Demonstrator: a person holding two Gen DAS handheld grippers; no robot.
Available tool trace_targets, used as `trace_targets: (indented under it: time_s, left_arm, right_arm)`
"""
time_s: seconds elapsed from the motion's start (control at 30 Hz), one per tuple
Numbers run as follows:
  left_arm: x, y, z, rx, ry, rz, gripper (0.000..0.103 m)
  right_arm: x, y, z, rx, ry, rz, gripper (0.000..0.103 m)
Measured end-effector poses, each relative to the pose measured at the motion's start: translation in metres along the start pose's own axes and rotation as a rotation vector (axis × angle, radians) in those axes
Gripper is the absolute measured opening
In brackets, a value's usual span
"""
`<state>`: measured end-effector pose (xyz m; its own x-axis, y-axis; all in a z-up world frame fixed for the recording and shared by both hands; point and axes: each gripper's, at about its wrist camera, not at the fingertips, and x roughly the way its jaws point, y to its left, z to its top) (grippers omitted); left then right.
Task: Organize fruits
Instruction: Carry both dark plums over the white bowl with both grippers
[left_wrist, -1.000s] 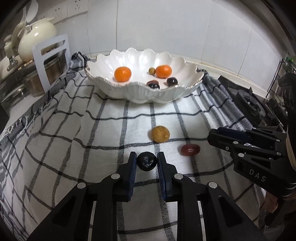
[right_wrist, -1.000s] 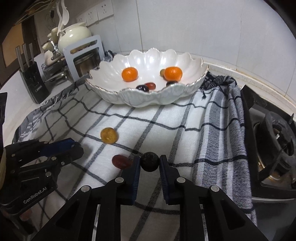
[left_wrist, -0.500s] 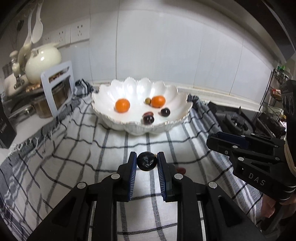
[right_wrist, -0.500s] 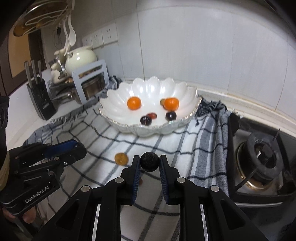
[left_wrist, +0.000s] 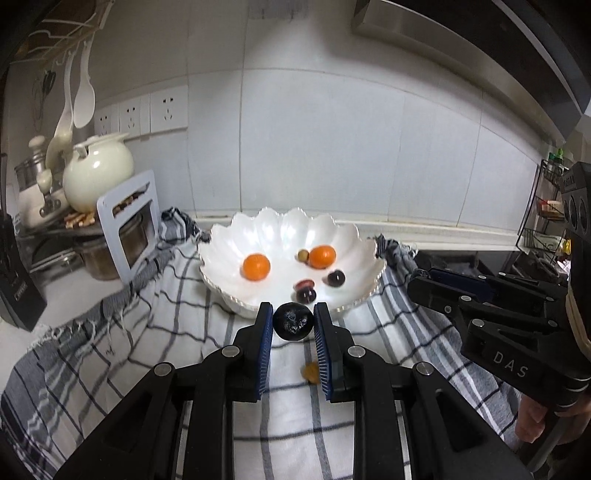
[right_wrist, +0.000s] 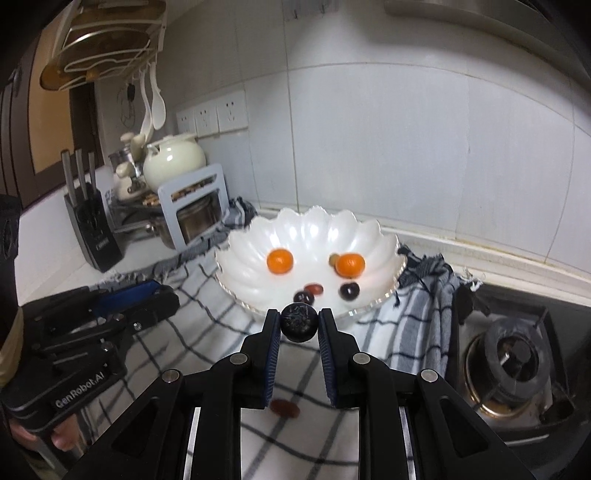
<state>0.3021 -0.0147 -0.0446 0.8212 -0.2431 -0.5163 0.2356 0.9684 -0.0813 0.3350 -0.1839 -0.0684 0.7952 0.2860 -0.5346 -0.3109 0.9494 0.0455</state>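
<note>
My left gripper (left_wrist: 293, 325) is shut on a dark round fruit (left_wrist: 293, 324), held above the checked cloth just in front of the white scalloped bowl (left_wrist: 236, 254). My right gripper (right_wrist: 299, 323) is shut on another dark round fruit (right_wrist: 299, 322), also raised before the bowl (right_wrist: 240, 254). The bowl holds two oranges (left_wrist: 256, 266) (left_wrist: 322, 257), a small greenish fruit, a reddish fruit and two dark ones. A brownish-yellow fruit (left_wrist: 309, 371) lies on the cloth below the left gripper. A red fruit (right_wrist: 283, 408) lies on the cloth below the right gripper.
A checked cloth (left_wrist: 147, 332) covers the counter. A cream pot (left_wrist: 96, 171), a rack with a steel pot (left_wrist: 129, 225) and a knife block (right_wrist: 92, 229) stand at the left. A gas stove (right_wrist: 517, 350) is at the right. A tiled wall is behind.
Both grippers have risen from the cloth with their dark fruits and drawn back, tilting up. The fruits left on the cloth now sit low between the fingers.
</note>
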Motion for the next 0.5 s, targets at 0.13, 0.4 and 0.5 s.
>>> trace_targets:
  time_s: [0.13,0.4,0.5]
  left_arm:
    - [0.002,0.005,0.012,0.001,-0.024,0.002,0.023]
    - [0.02,0.014,0.041,0.011,-0.057,0.014,0.023]
    - [0.032,0.017,0.049,0.015,-0.051,0.023,0.023]
  right_arm:
    - [0.003,0.004,0.011,-0.003,-0.026,-0.004,0.022]
    - [0.023,0.006,0.039,0.001,-0.058,-0.003,0.022]
    - [0.033,0.005,0.047,-0.002,-0.054,-0.009,0.022]
